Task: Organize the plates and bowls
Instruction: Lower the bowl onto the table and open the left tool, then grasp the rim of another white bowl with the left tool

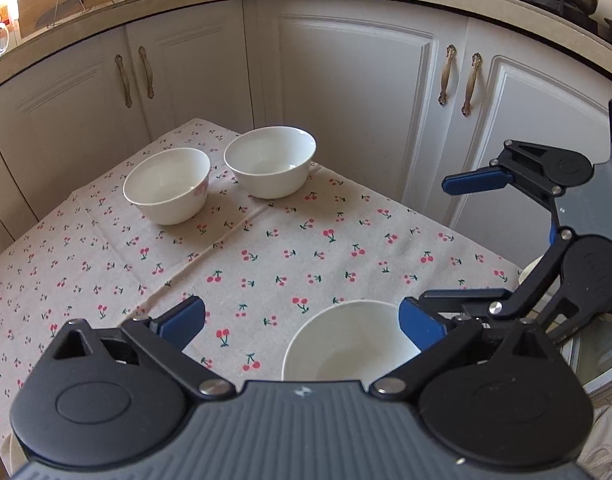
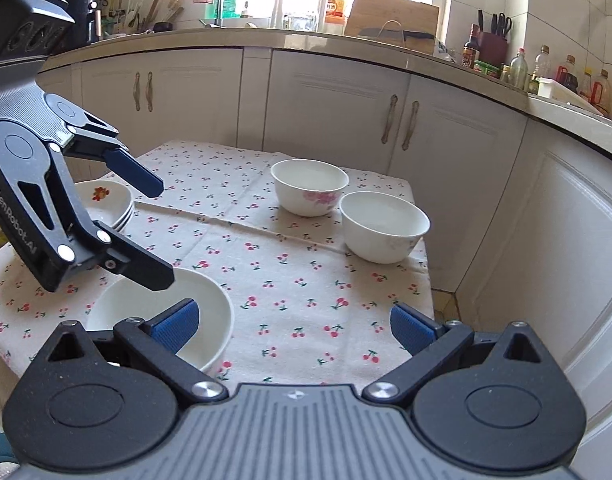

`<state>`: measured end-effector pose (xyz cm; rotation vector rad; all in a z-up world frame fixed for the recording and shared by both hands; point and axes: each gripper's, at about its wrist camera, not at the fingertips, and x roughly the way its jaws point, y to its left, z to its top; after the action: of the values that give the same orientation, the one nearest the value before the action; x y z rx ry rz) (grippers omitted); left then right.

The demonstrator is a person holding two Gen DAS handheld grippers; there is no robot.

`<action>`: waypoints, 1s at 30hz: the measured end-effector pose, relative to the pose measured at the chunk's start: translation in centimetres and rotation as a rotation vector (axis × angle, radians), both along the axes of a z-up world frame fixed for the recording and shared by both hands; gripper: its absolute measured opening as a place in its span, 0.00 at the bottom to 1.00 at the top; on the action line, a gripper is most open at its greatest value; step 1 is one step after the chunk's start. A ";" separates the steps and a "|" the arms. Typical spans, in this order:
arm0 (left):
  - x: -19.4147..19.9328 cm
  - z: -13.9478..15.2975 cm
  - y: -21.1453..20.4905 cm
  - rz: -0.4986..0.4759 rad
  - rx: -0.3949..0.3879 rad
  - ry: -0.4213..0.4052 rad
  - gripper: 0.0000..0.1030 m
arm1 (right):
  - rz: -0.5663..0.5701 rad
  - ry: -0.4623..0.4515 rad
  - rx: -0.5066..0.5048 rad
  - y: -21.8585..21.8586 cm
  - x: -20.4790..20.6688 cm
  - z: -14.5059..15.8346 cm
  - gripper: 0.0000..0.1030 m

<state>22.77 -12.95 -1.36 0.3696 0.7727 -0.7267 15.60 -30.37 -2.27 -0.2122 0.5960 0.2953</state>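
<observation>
resting near the front edge of the cherry-print tablecloth (image 1: 265,248), a shallow white bowl (image 1: 346,344) is straddled by the spread, empty left gripper (image 1: 301,320); the right gripper (image 2: 293,324) is held wide apart, empty. two deeper white bowls (image 1: 167,186) are seen at the far edge.

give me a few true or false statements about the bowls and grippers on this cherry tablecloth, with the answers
1. Both grippers are open and hold nothing. True: the left gripper and the right gripper have their jaws spread wide.
2. The two far bowls are stacked in each other. False: the pink-flowered bowl and the plain white bowl stand side by side on the tablecloth.
3. A near bowl lies close to both grippers. True.
4. The stack of plates sits on the kitchen counter. False: it rests on the cloth-covered table, near its edge.
5. All bowls are upside down. False: each stands upright and looks empty.
</observation>
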 end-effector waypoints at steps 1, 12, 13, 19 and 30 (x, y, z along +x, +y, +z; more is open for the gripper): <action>0.5 0.1 -0.3 0.000 0.007 -0.009 0.99 | -0.006 -0.001 -0.003 -0.3 0.5 -0.1 1.00; 9.0 0.5 -4.1 -0.005 -0.012 -0.024 0.99 | -0.024 0.005 -0.039 -3.8 6.7 -1.4 1.00; 9.7 0.3 -4.5 -0.010 -0.010 -0.023 0.99 | -0.022 0.006 -0.044 -3.9 7.3 -1.6 1.00; 13.3 -1.0 -7.1 -0.055 -0.002 -0.016 0.99 | -0.002 0.003 -0.050 -4.7 10.9 -2.3 1.00; 18.2 -3.5 -10.0 -0.090 0.008 0.028 0.98 | 0.024 -0.016 -0.007 -5.8 15.6 -4.2 1.00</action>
<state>41.02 -22.98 -4.85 0.4039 0.7890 -0.8150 31.17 -36.14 -6.46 -0.2284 0.5794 0.3140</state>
